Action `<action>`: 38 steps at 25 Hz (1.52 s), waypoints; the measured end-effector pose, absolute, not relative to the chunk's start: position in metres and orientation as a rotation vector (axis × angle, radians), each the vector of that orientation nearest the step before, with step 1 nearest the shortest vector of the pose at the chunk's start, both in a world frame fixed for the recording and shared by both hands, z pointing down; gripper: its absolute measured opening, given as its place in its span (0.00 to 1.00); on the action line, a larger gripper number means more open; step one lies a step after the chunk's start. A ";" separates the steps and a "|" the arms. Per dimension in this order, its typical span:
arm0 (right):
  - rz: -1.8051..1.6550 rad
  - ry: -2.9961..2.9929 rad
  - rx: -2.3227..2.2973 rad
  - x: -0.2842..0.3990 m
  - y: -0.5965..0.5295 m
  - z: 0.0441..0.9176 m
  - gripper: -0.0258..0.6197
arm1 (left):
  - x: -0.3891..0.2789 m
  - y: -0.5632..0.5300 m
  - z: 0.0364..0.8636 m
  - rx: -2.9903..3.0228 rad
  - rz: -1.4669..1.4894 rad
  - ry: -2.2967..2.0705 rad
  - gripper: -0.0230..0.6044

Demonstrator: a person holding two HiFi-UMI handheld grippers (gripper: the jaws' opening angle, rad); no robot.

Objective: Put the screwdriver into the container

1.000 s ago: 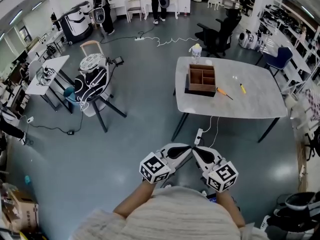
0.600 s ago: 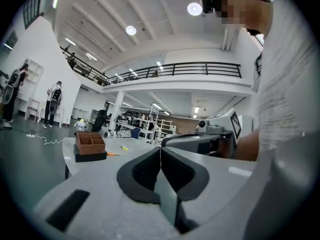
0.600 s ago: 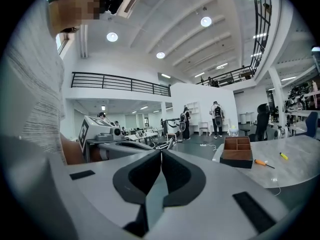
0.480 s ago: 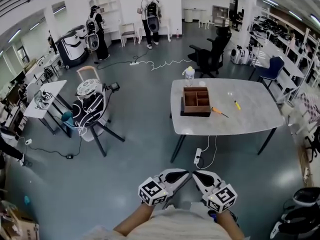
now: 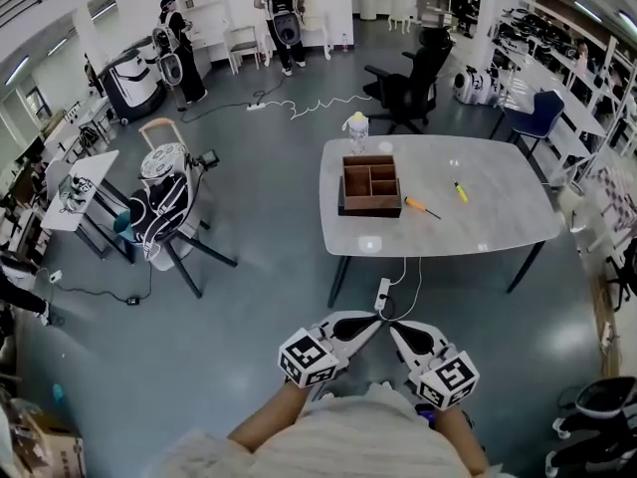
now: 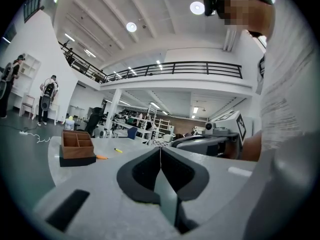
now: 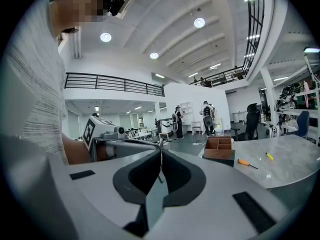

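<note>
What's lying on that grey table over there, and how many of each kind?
Wooden container: 1
Orange-handled screwdriver: 1
Small yellow item: 1
Bottle: 1
Total: 4

My left claw [image 5: 376,318] and right claw [image 5: 394,326] are pale grey moulded shells; black teardrop pads [image 6: 142,176] line the jaws; each carries a white cube [image 5: 309,358] printed with black square markers, just beyond my sweater [image 5: 348,436]; the sweater is cream ribbed knit; its sleeves [image 5: 194,448] stop short of the cubes.
</note>
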State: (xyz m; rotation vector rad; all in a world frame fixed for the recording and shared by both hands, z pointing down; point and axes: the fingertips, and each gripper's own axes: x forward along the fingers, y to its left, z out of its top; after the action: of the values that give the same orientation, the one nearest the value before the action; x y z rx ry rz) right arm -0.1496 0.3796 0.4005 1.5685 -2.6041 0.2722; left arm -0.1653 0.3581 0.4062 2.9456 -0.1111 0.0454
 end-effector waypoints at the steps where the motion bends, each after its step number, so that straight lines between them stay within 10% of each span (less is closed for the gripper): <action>1: 0.269 -2.602 1.565 -0.138 0.378 0.398 0.06 | -0.152 0.356 0.404 2.950 0.044 -0.105 0.06; 38: 0.336 -2.628 1.432 0.045 0.161 0.410 0.06 | 0.005 0.137 0.428 2.930 0.109 -0.262 0.06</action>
State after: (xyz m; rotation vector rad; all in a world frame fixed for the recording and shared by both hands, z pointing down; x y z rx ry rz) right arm 0.0454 0.1610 0.4100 1.4321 -2.6277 0.3361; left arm 0.0049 0.1374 0.4277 2.9301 -0.2622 0.1090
